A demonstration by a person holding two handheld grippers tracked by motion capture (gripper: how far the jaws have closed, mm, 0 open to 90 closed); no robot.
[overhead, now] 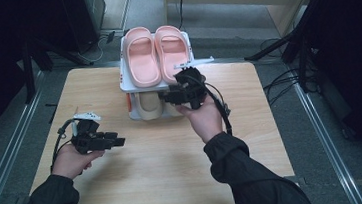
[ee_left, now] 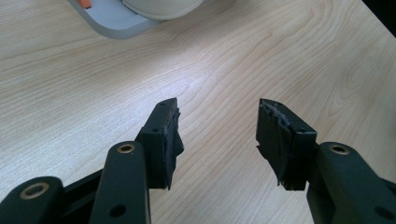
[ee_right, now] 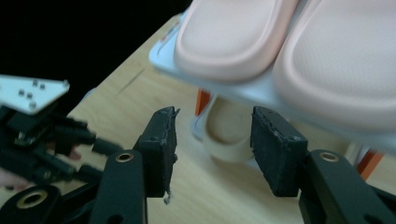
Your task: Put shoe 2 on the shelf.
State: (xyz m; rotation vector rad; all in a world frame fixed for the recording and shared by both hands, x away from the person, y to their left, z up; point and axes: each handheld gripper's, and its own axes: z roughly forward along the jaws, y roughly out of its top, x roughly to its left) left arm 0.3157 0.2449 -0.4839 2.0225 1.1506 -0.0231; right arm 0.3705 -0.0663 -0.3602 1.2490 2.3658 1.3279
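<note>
1. In the middle of the high view, a person's right hand holds the right gripper [overhead: 175, 90] at the front of a two-level white shoe rack [overhead: 128, 82]. Its jaws stand apart, gripping nothing.
2. A pair of pink slippers [overhead: 157, 54] lies side by side on the rack's top shelf.
3. A beige slipper [overhead: 149, 105] sits on the lower shelf (in the right gripper view it appears between the open jaws, farther off).
4. At lower left, the left gripper [overhead: 117, 140] hovers over the wooden table [overhead: 167, 183], jaws wide and empty, well apart from the rack.
</note>
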